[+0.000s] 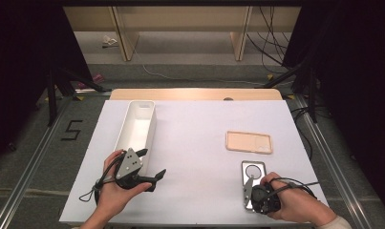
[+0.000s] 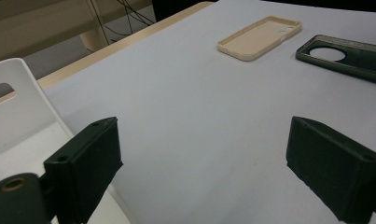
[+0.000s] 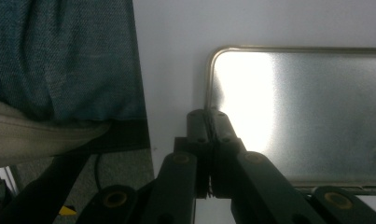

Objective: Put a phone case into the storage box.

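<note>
Near the front right corner of the white table [image 1: 199,143], the right gripper [image 1: 251,190] is pinching the near edge of a dark phone case [image 1: 253,177] that is lying flat with its long side running away from the person. Its jaws are standing pressed together on the case's thin wall, at the near left corner as the right gripper view shows it. That case is showing a shiny, silvery inner face [image 3: 307,112] with a thin brassy rim and rounded corners, and a large round camera cut-out [image 1: 252,170] is sitting at its far end. Just beyond it, apart from it, a beige phone case [image 1: 249,141] is lying open side up with its long side across the table. On the left side the left gripper [image 1: 149,164] is hovering with its jaws spread wide and nothing between them, just beside the near end of a long white bin [image 1: 137,125] that is reaching toward the far edge. Between the bin and the two cases the table top is lying bare, giving open room across the middle. The dark case is sitting close to the table's front edge and a little in from its right edge, where the person's right hand [image 1: 295,202] is resting.
</note>
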A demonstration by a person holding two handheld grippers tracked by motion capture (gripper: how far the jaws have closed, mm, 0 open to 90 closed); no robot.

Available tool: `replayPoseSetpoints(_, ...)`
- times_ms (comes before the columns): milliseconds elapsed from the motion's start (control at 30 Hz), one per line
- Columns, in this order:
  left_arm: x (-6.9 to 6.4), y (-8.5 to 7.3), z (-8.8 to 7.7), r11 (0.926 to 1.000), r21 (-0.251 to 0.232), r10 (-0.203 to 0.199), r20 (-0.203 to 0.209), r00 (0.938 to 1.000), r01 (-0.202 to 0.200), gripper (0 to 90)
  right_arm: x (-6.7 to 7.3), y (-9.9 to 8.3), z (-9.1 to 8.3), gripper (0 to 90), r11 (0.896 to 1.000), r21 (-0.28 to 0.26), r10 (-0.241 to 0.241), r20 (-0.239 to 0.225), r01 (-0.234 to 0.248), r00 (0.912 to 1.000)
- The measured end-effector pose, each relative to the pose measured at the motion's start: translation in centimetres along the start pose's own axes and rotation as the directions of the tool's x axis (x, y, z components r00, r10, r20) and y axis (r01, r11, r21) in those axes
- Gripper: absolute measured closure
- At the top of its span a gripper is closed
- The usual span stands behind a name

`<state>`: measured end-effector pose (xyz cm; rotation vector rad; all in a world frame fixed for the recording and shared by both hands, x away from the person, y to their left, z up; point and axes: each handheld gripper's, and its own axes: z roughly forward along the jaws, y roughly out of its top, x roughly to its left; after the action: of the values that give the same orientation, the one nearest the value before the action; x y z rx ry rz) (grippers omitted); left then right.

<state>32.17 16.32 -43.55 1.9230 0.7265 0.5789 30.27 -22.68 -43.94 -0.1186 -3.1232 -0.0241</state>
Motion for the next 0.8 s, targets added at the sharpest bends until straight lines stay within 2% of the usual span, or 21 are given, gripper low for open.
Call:
replayPoseSetpoints(267,0.0,0.0,0.0,1.0000,0.000,0.000,0.000,1.0000,0.000,9.6,-0.1,0.0,-1.2,89.4,0.997,-0.075,0.020,0.006,-0.019,0.9998)
replayPoseSetpoints(433,0.0,0.0,0.0,1.0000,0.000,0.002,0.000,1.0000,-0.002,9.7,-0.2,0.1,-1.6,89.3,0.991,-0.134,0.027,0.019,-0.025,0.9994)
replayPoseSetpoints(633,0.0,0.0,0.1,1.0000,0.000,0.003,0.000,1.0000,-0.003,9.8,-0.4,0.2,-1.9,89.3,0.976,-0.213,0.050,0.036,-0.041,0.9981)
replayPoseSetpoints(733,0.0,0.0,0.1,1.0000,0.001,0.004,0.000,1.0000,-0.004,9.8,-0.6,0.3,-2.1,89.3,0.966,-0.254,0.059,0.043,-0.046,0.9973)
replayPoseSetpoints(800,0.0,0.0,0.1,1.0000,0.002,0.004,0.000,1.0000,-0.004,9.9,-0.8,0.4,-2.2,89.3,0.956,-0.289,0.070,0.051,-0.053,0.9962)
